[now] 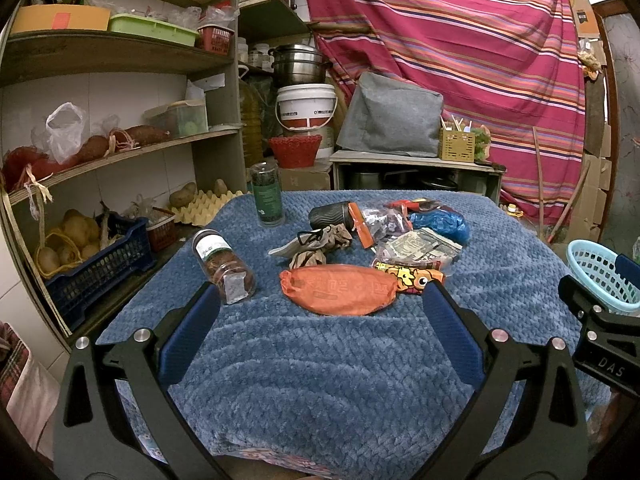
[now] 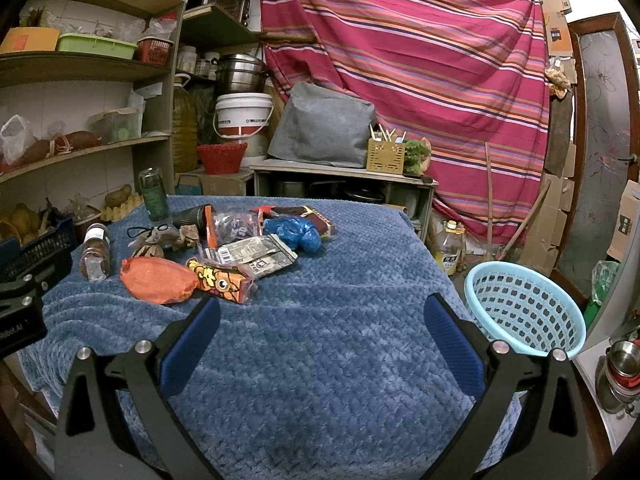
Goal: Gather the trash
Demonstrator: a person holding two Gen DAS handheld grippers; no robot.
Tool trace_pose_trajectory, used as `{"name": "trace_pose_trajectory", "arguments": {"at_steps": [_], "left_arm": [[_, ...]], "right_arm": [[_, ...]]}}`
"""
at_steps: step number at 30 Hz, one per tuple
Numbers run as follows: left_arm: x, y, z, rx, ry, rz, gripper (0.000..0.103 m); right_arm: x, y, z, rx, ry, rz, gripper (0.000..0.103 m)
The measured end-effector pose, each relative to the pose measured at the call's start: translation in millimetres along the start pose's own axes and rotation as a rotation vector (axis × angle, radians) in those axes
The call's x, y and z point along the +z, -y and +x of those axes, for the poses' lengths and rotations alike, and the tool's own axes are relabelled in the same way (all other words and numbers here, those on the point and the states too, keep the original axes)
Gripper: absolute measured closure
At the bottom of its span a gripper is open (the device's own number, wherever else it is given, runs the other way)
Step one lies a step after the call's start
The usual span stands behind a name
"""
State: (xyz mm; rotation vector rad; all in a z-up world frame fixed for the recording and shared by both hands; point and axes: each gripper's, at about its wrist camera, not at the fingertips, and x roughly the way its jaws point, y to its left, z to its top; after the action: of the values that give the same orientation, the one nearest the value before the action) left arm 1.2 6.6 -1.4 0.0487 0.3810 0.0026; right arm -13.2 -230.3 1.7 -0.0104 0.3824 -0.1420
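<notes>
Pictured in a cramped storeroom: a table under a blue quilted cloth (image 1: 320, 360), nubby and rippled, backed by a draped red striped sheet (image 1: 460, 40). Flanked at left by plywood shelves (image 1: 120, 56) loaded with trays, bags and potatoes.

Scattered on the cloth, left to right: a clear jar (image 1: 224, 266) tipped on its side, a tall dark jar (image 1: 267, 194) standing upright, a crumpled brown paper wad (image 1: 320, 246), a smooth orange pouch (image 1: 340, 290), a glossy yellow cartoon wrapper (image 1: 412, 278), a silver foil packet (image 1: 420, 250), bunched blue plastic (image 1: 440, 222). All trash lay mid-table, beyond both grippers.

Held low over the near cloth, left gripper (image 1: 320, 300) spread wide, blue ribbed pads grasping nothing. Same for right gripper (image 2: 322, 308), released and empty.

Caught whole only by the right camera: a pale blue perforated basket (image 2: 524, 308) just off the table's right edge, plus an oil bottle (image 2: 450, 252) on the floor. Glimpsed as a mere sliver by the left camera.
</notes>
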Motion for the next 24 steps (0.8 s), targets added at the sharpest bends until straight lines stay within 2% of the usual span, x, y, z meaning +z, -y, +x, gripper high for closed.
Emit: {"name": "trace_pose_trajectory", "arguments": {"at_steps": [18,24], "left_arm": [[-0.7,-0.9,-0.4,0.002,-0.003,-0.001,0.005],[-2.7,-1.9,2.5,0.010,-0.007,0.001,0.005]], "right_arm": [[-1.0,1.3,1.3,-0.001,-0.003,0.000,0.004],[-6.1,15.9,9.5,-0.003,-0.014,0.009,0.004]]}}
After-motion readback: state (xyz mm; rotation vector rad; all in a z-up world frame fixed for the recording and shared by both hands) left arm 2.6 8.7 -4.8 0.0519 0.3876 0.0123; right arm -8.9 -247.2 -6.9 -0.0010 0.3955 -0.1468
